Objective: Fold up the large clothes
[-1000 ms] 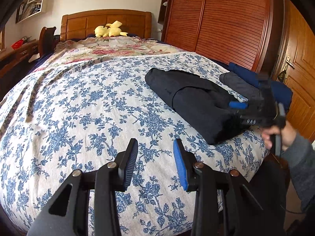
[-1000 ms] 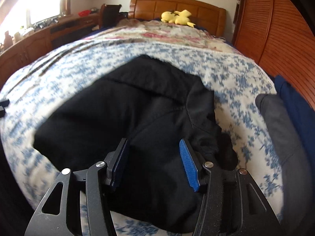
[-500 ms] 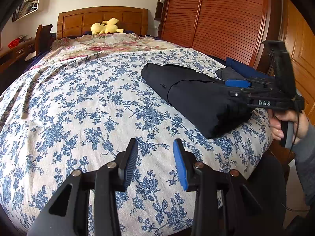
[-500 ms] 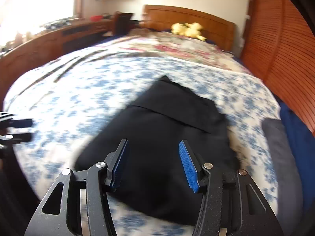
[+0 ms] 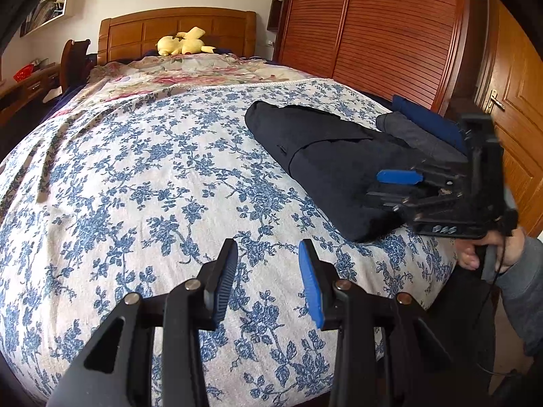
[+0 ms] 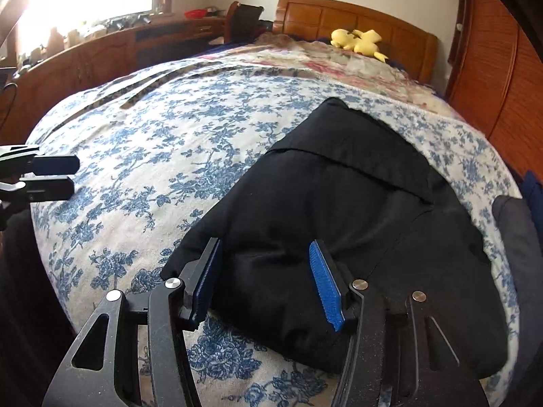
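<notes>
A folded black garment (image 5: pixel 325 156) lies on the right side of the bed's blue-flowered cover (image 5: pixel 135 176); it also fills the middle of the right wrist view (image 6: pixel 339 203). My left gripper (image 5: pixel 268 271) is open and empty, over bare cover near the bed's foot, to the left of the garment. My right gripper (image 6: pixel 264 274) is open and empty just over the garment's near end; it also shows in the left wrist view (image 5: pixel 390 186). My left gripper shows at the left edge of the right wrist view (image 6: pixel 64 176).
A folded grey garment (image 5: pixel 417 135) and a blue one (image 5: pixel 431 122) lie at the bed's right edge beside the black one. A yellow plush toy (image 5: pixel 183 42) sits by the headboard. A wooden wardrobe (image 5: pixel 373 30) stands on the right, a long wooden cabinet (image 6: pixel 101 54) on the left.
My right gripper lifted off the black garment, drew back toward the bed's foot and came down low again. My left gripper rose slightly. Both stayed open.
</notes>
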The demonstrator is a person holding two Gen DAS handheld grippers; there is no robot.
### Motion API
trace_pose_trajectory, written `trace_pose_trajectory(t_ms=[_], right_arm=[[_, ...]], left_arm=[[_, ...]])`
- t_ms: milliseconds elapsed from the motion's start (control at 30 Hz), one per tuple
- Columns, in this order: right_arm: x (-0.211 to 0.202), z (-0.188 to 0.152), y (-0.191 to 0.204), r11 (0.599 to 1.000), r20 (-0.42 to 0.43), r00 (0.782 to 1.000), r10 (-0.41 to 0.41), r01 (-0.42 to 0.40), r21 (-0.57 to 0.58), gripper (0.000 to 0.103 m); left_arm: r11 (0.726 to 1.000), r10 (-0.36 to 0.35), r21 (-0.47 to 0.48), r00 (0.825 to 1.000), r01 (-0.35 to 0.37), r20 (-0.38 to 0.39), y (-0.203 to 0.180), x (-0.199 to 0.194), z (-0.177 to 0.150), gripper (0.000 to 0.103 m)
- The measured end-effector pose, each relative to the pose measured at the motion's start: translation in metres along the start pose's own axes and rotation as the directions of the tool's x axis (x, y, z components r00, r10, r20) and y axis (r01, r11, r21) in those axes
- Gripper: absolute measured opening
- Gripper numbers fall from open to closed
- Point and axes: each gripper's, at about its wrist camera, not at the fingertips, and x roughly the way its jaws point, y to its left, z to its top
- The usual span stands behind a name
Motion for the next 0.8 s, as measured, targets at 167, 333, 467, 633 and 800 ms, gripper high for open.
trace_pose_trajectory(t_ms=[167,333,467,633,800], right_arm=[[-0.044,-0.009,-0.021,0.998,0.054,0.997,-0.053,0.050,0.050,0.053],[-0.083,-0.032,-0.051,0.981,0.049,0.985,-0.165,0.158,0.112,0.053],[-0.099,-0.056,-0.068,0.957,0.021,0.967,-0.253,0.247,0.154,0.053],[-0.089,-0.077,-0.085,0.939,-0.026,0.968,-0.251,0.250,0.235,0.053],[-0.073,-0.083,-0.096,0.929,-0.041,0.977,-0.211,0.213,0.301,0.053]], left_arm=[[0.999,-0.015,0.031,1.000,0.015,-0.011,-0.003,0.015,0.011,0.035],[0.997,-0.058,0.044,0.998,0.058,0.002,0.000,0.030,0.029,0.035],[0.996,-0.049,0.072,0.999,0.049,0.003,0.003,0.043,0.046,0.036],[0.994,-0.046,0.097,0.999,0.045,0.006,0.005,0.065,0.070,0.037],[0.991,-0.058,0.117,0.998,0.059,-0.010,0.003,0.088,0.091,0.037]])
